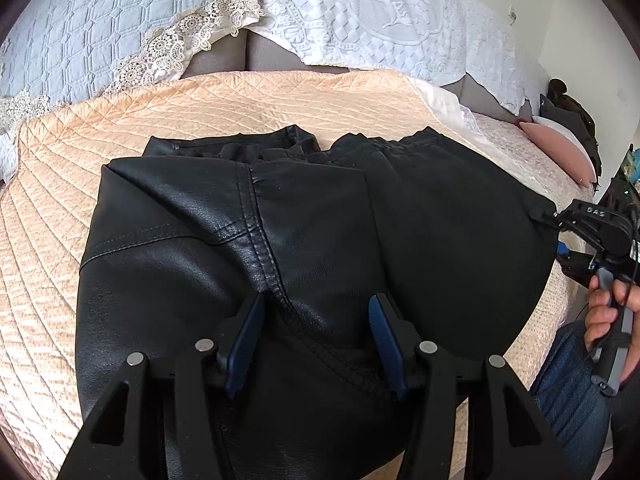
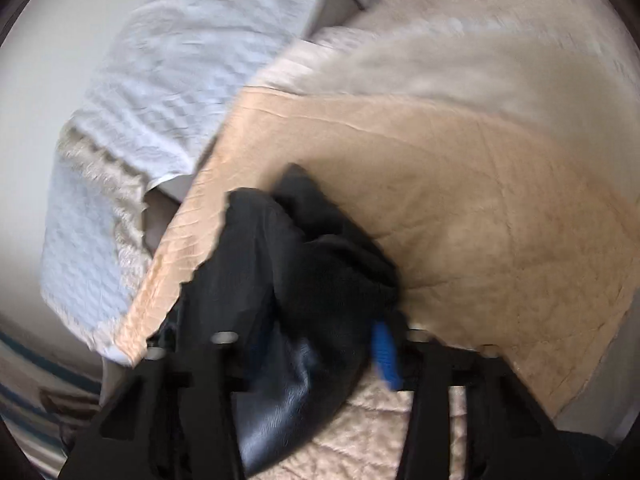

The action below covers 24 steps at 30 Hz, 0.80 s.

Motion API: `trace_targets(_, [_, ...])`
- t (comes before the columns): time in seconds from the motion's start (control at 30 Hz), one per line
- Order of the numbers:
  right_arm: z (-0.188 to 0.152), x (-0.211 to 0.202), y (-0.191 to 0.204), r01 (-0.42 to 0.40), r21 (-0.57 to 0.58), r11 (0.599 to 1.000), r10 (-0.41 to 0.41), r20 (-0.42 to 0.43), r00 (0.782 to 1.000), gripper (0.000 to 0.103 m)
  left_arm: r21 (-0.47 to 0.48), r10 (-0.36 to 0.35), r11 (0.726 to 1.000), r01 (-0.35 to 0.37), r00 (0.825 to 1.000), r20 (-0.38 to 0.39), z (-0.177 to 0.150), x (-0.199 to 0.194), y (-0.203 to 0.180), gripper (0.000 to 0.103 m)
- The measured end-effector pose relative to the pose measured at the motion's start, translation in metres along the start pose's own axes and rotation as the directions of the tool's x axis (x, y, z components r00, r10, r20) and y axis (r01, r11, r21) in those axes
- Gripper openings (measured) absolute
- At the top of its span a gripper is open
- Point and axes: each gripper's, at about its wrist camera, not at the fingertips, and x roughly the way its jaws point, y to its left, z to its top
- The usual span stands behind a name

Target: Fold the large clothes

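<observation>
1. Black leather jacket (image 1: 248, 240) lies spread on the peach quilted bedspread (image 1: 120, 128), covering most of the near half of the bed.
2. A stitched seam (image 1: 260, 232) runs down the jacket from the far edge toward the left gripper.
3. Left gripper (image 1: 316, 340): jaws apart, blue pads (image 1: 244, 344) spread wide, nothing pinched. It hangs over the near part of the jacket with the seam passing between the fingers. Can't tell whether the tips touch the leather.
4. Right gripper (image 1: 538, 214), seen from the left wrist view, has its tip at the jacket's right edge. The person's hand (image 1: 608, 316) is wrapped round its handle.
5. Right wrist view is motion-blurred. Dark jacket material (image 2: 320, 272) sits bunched between the fingers, one blue pad (image 2: 386, 356) visible against it. Whether the jaws are clamped on the fabric: can't tell through the blur.
6. Behind the bed: white lace-trimmed covers (image 1: 360, 12) draped over a grey headboard (image 1: 240, 56).
7. Pink pillow (image 1: 560, 148) at the far right of the bed.
</observation>
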Motion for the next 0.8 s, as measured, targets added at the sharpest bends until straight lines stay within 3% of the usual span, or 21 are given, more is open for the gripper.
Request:
trace_targets(0.1, [-0.001, -0.015, 0.018, 0.007, -0.059, 0.998, -0.006, 0.013, 1.000, 0.022, -0.004, 0.010, 1.000, -0.010, 1.000, -0.019, 0.003, -0.001, -0.002, 0.055])
trace_targets(0.27, [-0.009, -0.049, 0.067, -0.061, -0.173, 0.983, 0.071, 0.052, 0.996, 0.019, -0.007, 0.023, 1.000, -0.023, 0.999, -0.024, 0.007, -0.007, -0.003, 0.055])
trace_targets(0.43, [-0.026, -0.063, 0.128, -0.125, -0.322, 0.938, 0.144, 0.035, 0.989, 0.018, -0.027, 0.015, 1.000, -0.015, 1.000, -0.001, 0.008, -0.026, 0.006, 0.054])
trace_targets(0.6, [-0.056, -0.057, 0.186, -0.199, -0.446, 0.873, 0.203, -0.040, 0.978, 0.017, -0.062, 0.042, 0.997, -0.039, 0.998, 0.037, 0.004, -0.048, 0.030, 0.054])
trace_targets(0.8, [-0.111, -0.029, 0.244, -0.311, -0.551, 0.775, 0.238, -0.201, 0.950, 0.017, -0.156, 0.075, 0.986, -0.066, 0.996, 0.050, -0.012, -0.063, 0.072, 0.054])
